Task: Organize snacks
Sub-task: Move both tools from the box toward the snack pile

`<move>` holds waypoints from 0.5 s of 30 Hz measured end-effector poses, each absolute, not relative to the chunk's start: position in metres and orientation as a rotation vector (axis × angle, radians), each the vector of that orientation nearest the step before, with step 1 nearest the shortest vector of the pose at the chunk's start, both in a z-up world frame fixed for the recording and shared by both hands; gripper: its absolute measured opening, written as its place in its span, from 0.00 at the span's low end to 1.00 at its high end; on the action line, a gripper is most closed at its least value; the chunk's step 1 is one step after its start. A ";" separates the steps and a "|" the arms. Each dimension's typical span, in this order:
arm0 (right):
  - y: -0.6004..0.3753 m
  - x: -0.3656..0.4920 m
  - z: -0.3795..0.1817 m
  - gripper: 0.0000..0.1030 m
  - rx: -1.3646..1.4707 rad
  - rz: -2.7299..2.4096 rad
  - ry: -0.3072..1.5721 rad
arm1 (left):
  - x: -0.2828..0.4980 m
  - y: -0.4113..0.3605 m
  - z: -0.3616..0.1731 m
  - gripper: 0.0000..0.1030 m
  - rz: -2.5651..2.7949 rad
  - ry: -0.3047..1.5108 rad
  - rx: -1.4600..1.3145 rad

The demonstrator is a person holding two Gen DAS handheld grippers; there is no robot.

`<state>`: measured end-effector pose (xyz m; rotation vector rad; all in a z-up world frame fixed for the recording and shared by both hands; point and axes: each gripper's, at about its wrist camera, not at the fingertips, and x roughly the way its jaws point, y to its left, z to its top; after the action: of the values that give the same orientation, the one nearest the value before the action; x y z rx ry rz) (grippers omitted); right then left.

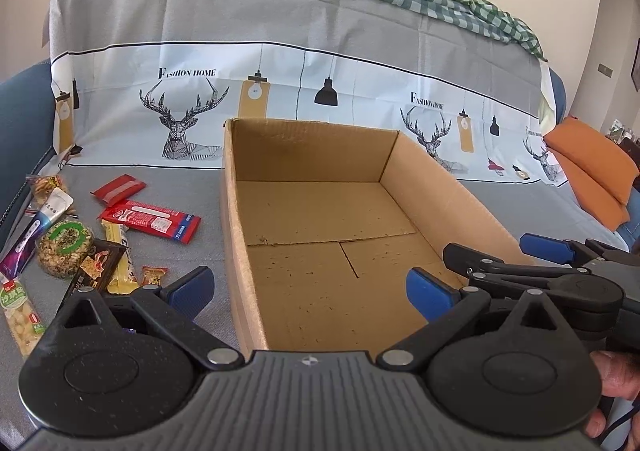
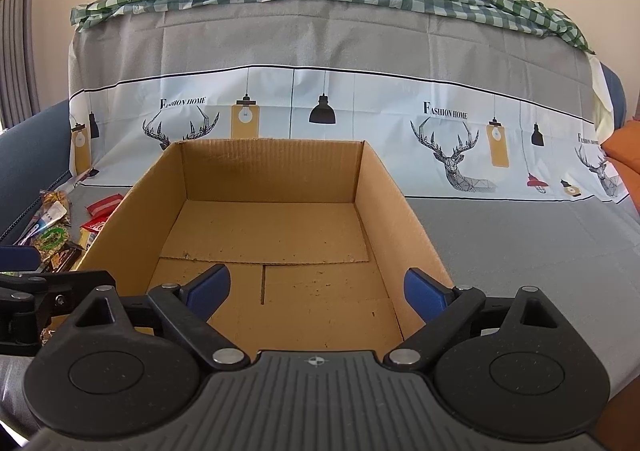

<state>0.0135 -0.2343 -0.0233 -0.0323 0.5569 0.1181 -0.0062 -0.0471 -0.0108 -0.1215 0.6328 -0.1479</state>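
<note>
Nearest the lens, the left gripper (image 1: 310, 291) hangs with its blue pads spread wide and nothing between them, straddling the left wall of the cardboard box (image 1: 230, 211). Beside it the right gripper (image 2: 318, 289) is likewise spread wide and holds nothing, poised over the box's near end. That box sits open-topped on the grey cover (image 1: 188, 251) of a sofa; inside is only its bare floor with overlapping bottom flaps (image 2: 264, 235) and small dark specks. Left of the box, outside it, the snacks lie loose on the cover: a red wrapper (image 1: 150, 219), a smaller red packet (image 1: 118, 189), a round green-labelled cake (image 1: 65, 247), a yellow bar (image 1: 120, 263), a dark packet (image 1: 96, 265) and others at the frame's edge.
</note>
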 end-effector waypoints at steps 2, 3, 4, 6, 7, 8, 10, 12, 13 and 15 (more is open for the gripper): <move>-0.234 0.014 -0.024 0.90 -0.030 0.118 0.559 | -0.006 -0.046 -0.011 0.99 -0.149 0.632 -0.122; -0.235 0.013 -0.025 0.90 -0.039 0.117 0.551 | -0.006 -0.046 -0.011 0.99 -0.150 0.632 -0.122; -0.235 0.013 -0.025 0.89 -0.037 0.117 0.552 | -0.006 -0.047 -0.010 0.99 -0.150 0.632 -0.123; -0.235 0.013 -0.025 0.89 -0.034 0.119 0.555 | -0.006 -0.047 -0.010 0.99 -0.150 0.631 -0.122; -0.235 0.014 -0.024 0.88 -0.028 0.122 0.567 | -0.006 -0.047 -0.010 0.99 -0.150 0.632 -0.122; -0.235 0.014 -0.023 0.88 -0.024 0.123 0.573 | -0.006 -0.047 -0.010 0.99 -0.150 0.632 -0.123; -0.234 0.013 -0.023 0.85 -0.022 0.119 0.575 | -0.006 -0.047 -0.010 0.99 -0.150 0.630 -0.122; -0.234 0.013 -0.022 0.84 -0.022 0.111 0.573 | -0.007 -0.047 -0.010 0.99 -0.152 0.625 -0.120; -0.234 0.013 -0.022 0.80 -0.018 0.109 0.569 | -0.007 -0.047 -0.009 0.99 -0.152 0.622 -0.119; -0.232 0.013 -0.021 0.75 -0.015 0.107 0.565 | -0.008 -0.045 -0.009 0.99 -0.151 0.617 -0.121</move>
<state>0.0134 -0.2316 -0.0209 -0.0145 0.5648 0.1071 -0.0081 -0.0446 -0.0085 -0.1207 0.6173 -0.1514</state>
